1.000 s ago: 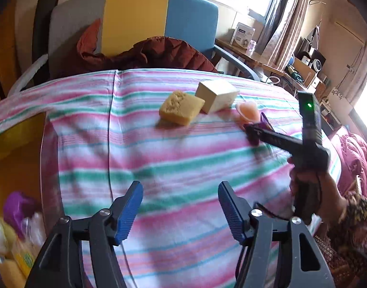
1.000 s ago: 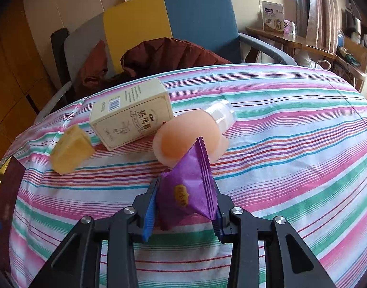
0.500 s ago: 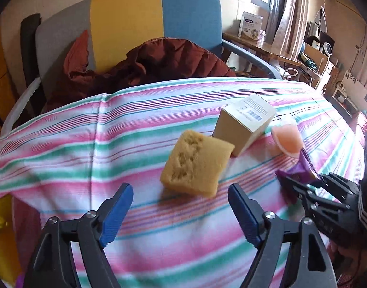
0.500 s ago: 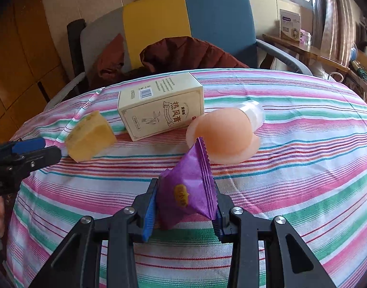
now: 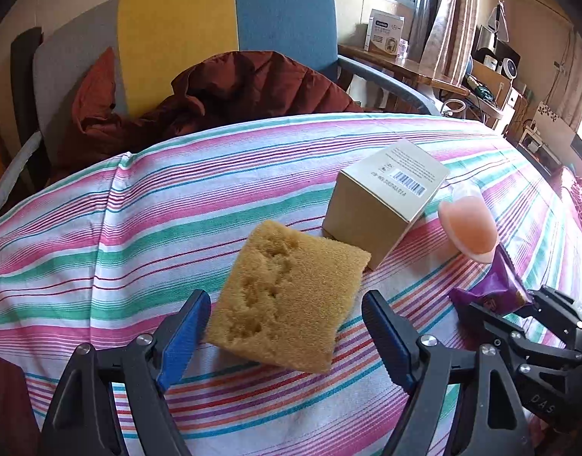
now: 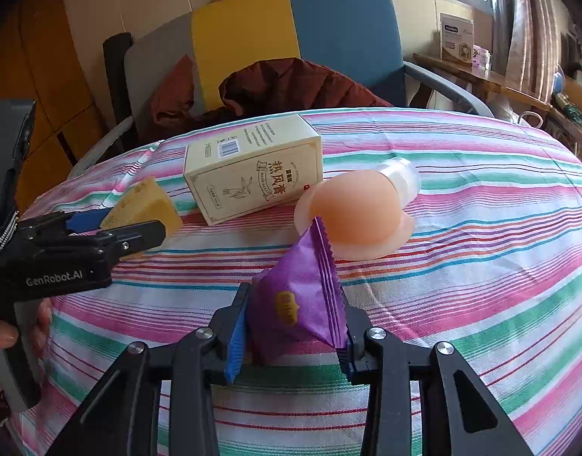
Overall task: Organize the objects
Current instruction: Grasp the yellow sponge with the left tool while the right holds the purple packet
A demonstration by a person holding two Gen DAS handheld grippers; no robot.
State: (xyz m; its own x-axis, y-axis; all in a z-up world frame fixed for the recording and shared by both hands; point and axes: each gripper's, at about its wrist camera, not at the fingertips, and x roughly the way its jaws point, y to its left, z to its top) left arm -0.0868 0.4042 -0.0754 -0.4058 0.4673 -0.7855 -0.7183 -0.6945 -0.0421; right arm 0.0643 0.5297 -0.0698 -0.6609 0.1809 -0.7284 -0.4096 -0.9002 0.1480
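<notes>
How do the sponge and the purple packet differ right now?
The sponge lies flat on the striped cloth, while the purple packet stands on end. The sponge sits free between the open left gripper fingers; the packet is clamped by the right gripper. The sponge is matte tan foam, the packet glossy wrapper. Both are small and soft.

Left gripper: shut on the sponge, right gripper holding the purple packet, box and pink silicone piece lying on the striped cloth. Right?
Not quite. The left gripper is open: its jaws stand wide on either side of the sponge without pressing it, as the left wrist view shows. The rest holds: the right gripper is shut on the purple packet, and the box and pink silicone piece lie on the striped cloth.
</notes>
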